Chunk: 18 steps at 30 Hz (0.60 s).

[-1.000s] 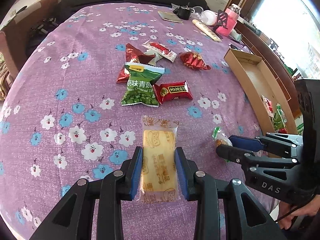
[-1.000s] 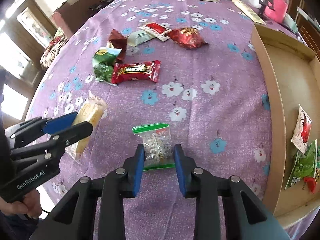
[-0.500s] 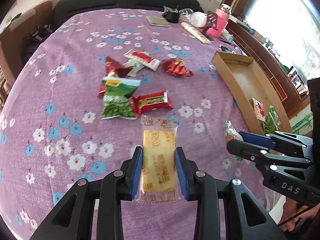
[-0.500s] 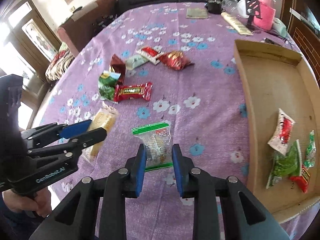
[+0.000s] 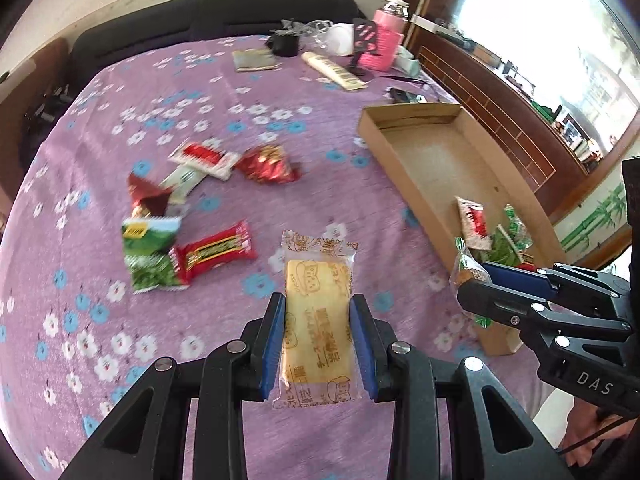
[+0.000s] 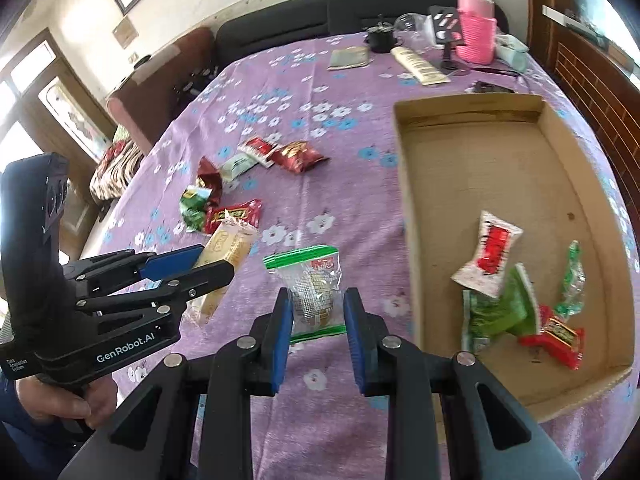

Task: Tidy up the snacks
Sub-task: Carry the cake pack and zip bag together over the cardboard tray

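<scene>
**Entry: two packets lifted, carried toward the box**

Left wrist view. The left gripper (image 5: 318, 344) was clamped narrow on a yellow cake packet (image 5: 318, 316), pads pressed to both long edges. A second before, this packet hung low over the purple tablecloth (image 5: 100, 120); here it rode higher, and the cardboard box (image 5: 404, 178) had come much further into view at right. The right gripper (image 5: 478, 284) showed at the frame's right edge, its packet close to the box's near wall. Loose stock left on the cloth: a green pea bag (image 5: 150, 258), a red bar (image 5: 214, 252), a red foil pouch (image 5: 266, 164), and others behind.

Right wrist view. The right gripper (image 6: 314, 334) was closed on a clear green-trimmed packet (image 6: 310, 292), raised off the cloth. The box (image 6: 472, 108) had grown to fill the right half, holding several packets at its near end, among them a white-and-red sachet (image 6: 490, 256). The left gripper (image 6: 190, 268) followed alongside.

Judgement: both pick-ups looked complete, the transfer under way, release over the box next. About six items remained to collect.
</scene>
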Available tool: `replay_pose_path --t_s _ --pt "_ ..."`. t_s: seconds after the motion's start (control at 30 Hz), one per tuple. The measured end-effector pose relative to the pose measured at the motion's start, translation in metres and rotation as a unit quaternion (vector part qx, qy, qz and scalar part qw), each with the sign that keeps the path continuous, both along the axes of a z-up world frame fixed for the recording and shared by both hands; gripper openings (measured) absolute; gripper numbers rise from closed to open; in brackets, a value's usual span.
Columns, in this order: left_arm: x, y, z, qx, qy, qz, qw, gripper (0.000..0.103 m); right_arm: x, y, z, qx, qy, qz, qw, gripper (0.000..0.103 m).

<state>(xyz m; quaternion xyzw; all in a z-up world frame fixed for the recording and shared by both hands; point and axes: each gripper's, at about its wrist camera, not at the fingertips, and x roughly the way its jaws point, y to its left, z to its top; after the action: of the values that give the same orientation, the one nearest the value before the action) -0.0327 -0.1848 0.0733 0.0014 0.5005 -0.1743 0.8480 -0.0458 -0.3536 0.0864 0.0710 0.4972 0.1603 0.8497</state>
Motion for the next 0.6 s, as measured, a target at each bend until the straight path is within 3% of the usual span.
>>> replay_pose_path --t_s 0.6 --pt "0.004 -0.094 0.026 0.022 -0.026 -0.076 0.9965 0.034 -0.011 -0.094 0.001 0.036 -0.003 -0.086 0.996 0.025"
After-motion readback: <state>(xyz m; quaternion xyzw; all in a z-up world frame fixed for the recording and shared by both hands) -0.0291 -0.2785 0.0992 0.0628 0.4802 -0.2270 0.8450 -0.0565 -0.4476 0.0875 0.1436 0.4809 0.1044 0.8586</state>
